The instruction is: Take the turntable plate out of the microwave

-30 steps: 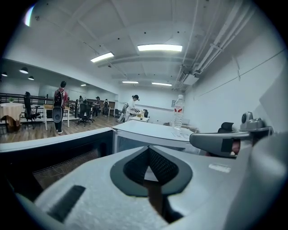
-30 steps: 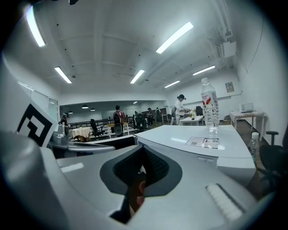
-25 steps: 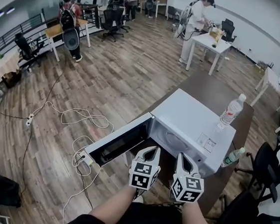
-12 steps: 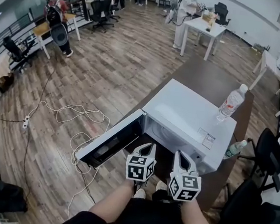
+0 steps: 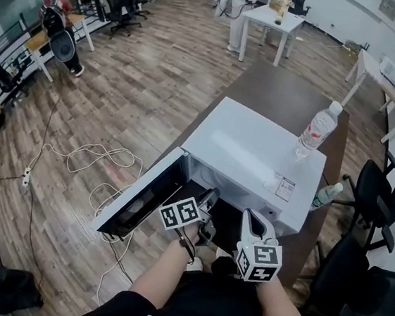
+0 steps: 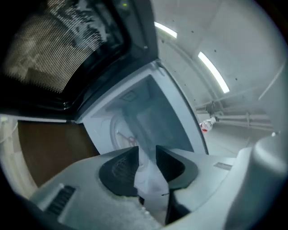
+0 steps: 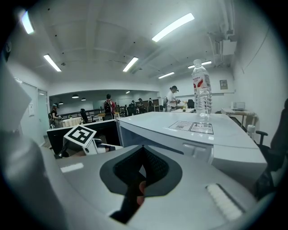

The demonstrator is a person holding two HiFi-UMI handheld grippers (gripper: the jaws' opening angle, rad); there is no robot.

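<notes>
A white microwave [image 5: 255, 153] stands on the brown table [image 5: 290, 93] with its door [image 5: 139, 200] swung open to the left. In the left gripper view, the turntable plate [image 6: 119, 134] shows as a pale round disc deep in the cavity. From the head view the plate is hidden in the dark cavity. My left gripper [image 5: 210, 196] is rolled on its side at the cavity mouth. Its jaws [image 6: 147, 150] are opening with nothing between them. My right gripper [image 5: 249, 218] is shut and empty [image 7: 143, 149], in front of the microwave's right front, below its top [image 7: 180, 130].
A water bottle [image 5: 317, 130] stands on the microwave's top, and a second bottle [image 5: 326, 195] is on the table beside it. Black chairs [image 5: 369, 202] crowd the right. Cables [image 5: 105, 157] trail over the wooden floor on the left. People work at desks far off.
My left gripper has rolled onto its side and dropped forward to the microwave's mouth, and its jaws have parted. The right gripper has sunk a little.
</notes>
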